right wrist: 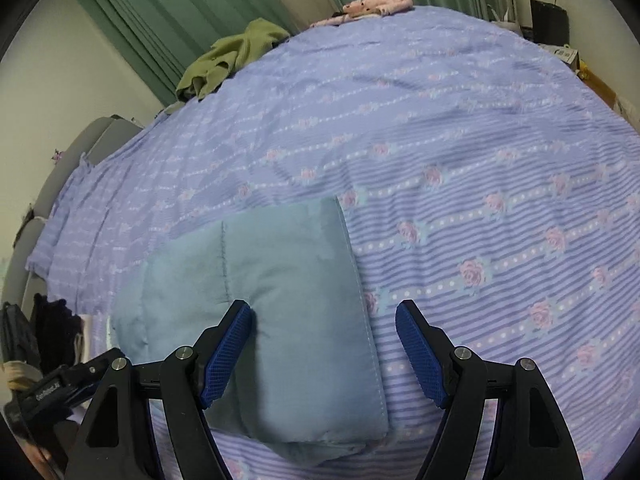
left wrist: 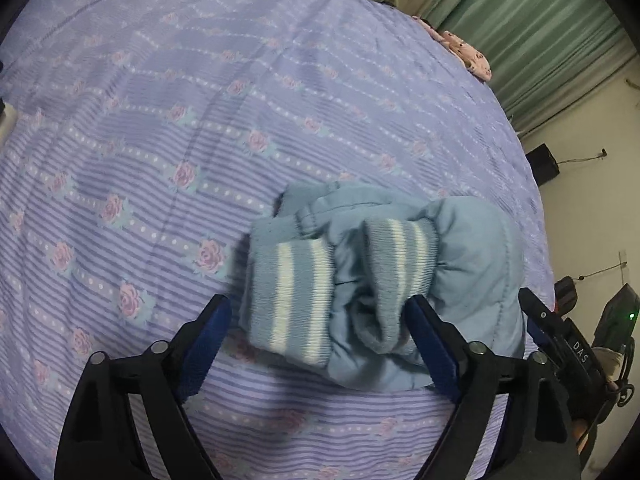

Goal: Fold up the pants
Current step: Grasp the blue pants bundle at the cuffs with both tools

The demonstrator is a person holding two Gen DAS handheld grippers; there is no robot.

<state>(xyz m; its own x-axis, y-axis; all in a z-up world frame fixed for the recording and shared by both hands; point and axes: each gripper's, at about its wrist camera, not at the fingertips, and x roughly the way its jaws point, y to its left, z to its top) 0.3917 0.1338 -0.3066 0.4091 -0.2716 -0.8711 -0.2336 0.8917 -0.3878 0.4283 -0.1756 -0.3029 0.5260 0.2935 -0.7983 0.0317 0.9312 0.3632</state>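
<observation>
A pair of light blue padded pants (left wrist: 460, 248) is seen folded into a compact bundle on a bed covered by a lilac sheet (left wrist: 168, 128) printed with stripes, white dots and pink roses. In the left wrist view, the bundle lies from the centre toward 4 o'clock, and two ribbed cuffs (left wrist: 292, 304) with white stripes are turned up on its near side. The left gripper (left wrist: 320, 320) is held with its jaws wide apart; nothing is clamped between them. Its right blue pad is pressed against the edge of the cuff at 5 o'clock, while the left pad is seen just beside the other cuff, over the sheet. The tip of the right gripper (left wrist: 536, 312) is visible at 4 o'clock, against the far side of the bundle.

In the right wrist view, the pants (right wrist: 288, 280) are shown as a smooth rectangular pad with a stitched seam, placed from the centre toward 7 o'clock. The right gripper (right wrist: 324, 320) is also held with jaws wide and nothing gripped; its left pad is laid on top of the fabric, and its right pad is over the bare sheet (right wrist: 480, 160), apart from the pants.

An olive green garment (right wrist: 228, 60) is heaped at the far edge of the bed at 11 o'clock, and a pink patterned cloth (right wrist: 380, 4) is seen at 12 o'clock. Green curtains (right wrist: 168, 12) are hung behind the bed.
</observation>
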